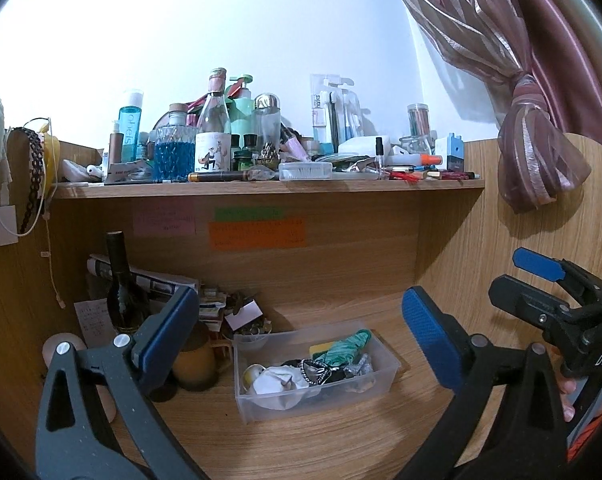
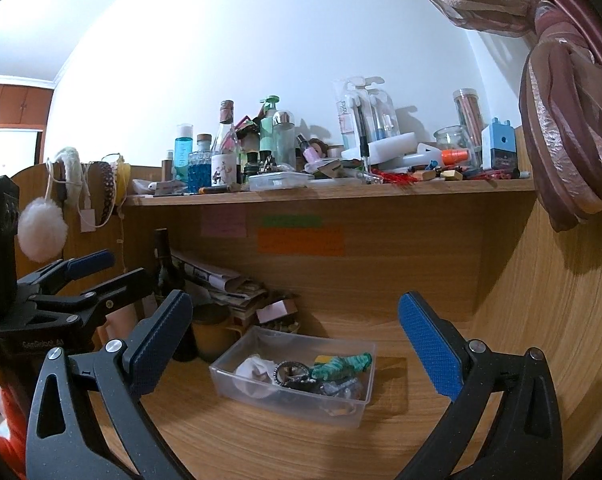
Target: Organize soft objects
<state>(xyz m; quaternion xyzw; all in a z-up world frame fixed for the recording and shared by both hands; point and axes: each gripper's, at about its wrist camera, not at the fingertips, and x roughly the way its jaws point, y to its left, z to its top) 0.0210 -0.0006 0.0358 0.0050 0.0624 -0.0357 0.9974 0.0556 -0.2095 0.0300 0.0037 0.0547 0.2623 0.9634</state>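
A clear plastic box (image 1: 385,364) sits on the wooden desk; it also shows in the right wrist view (image 2: 237,388). Inside lie soft items: a white scrunchie (image 1: 275,380) (image 2: 253,370), a green striped scrunchie (image 1: 343,348) (image 2: 343,364), dark hair ties and a silvery piece. My left gripper (image 1: 301,336) is open and empty, held above and in front of the box. My right gripper (image 2: 297,338) is open and empty, also above the box. Each gripper shows at the edge of the other's view.
A dark bottle (image 1: 119,280), a brown jar (image 1: 193,364), papers and small clutter stand left of the box. A shelf (image 1: 261,188) above is crowded with bottles and stationery. Headbands and a white pom-pom (image 2: 41,228) hang at left. A tied curtain (image 1: 537,156) hangs at right.
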